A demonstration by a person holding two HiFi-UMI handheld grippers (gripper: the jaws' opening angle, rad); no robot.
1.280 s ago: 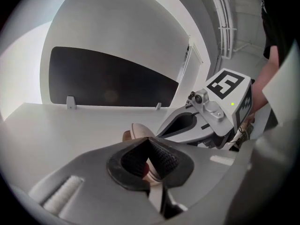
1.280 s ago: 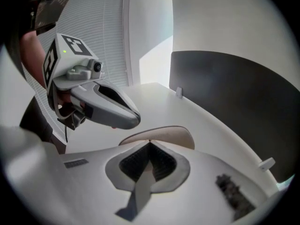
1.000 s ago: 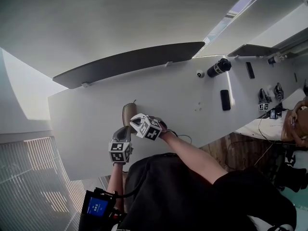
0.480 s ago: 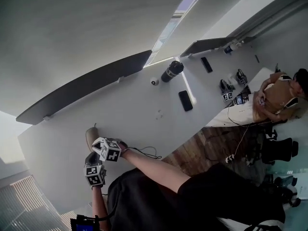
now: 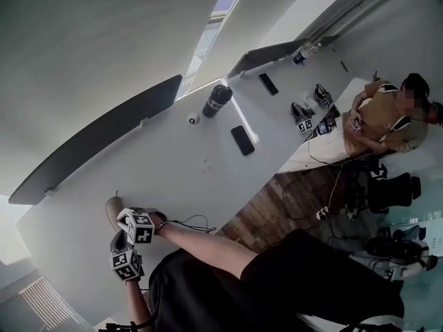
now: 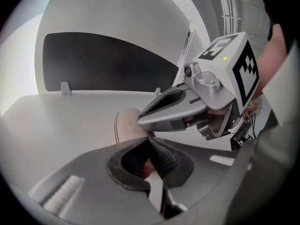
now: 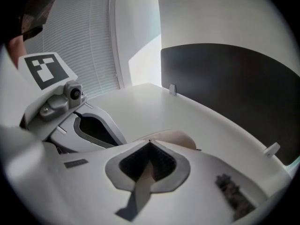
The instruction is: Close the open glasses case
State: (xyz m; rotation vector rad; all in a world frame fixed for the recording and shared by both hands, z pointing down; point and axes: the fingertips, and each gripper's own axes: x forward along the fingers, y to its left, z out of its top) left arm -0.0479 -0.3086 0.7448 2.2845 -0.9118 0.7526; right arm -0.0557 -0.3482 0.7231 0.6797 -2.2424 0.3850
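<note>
Glasses case point(image 5: 111, 211) beige on white table point(image 5: 173, 178), left gripper point(image 6: 146, 140) jaw tips together, right gripper point(image 7: 150, 144) likewise, both just beside case.

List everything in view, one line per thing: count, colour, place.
table: 1, white, runs across the head view
partition panels: 2, dark, along the table's far edge
glasses case: 1, tan, table's near end, at both grippers' tips
bottle: 1, black, upright near the far edge
small round object: 1, white, beside the bottle
flat devices: 2, black, lying past the bottle
marker-tagged devices: 2, dark, table's far end
seated person: 1, tan top, beyond the table
left gripper: 1, grey, fingers shut
right gripper: 1, pale grey, fingers shut
</note>
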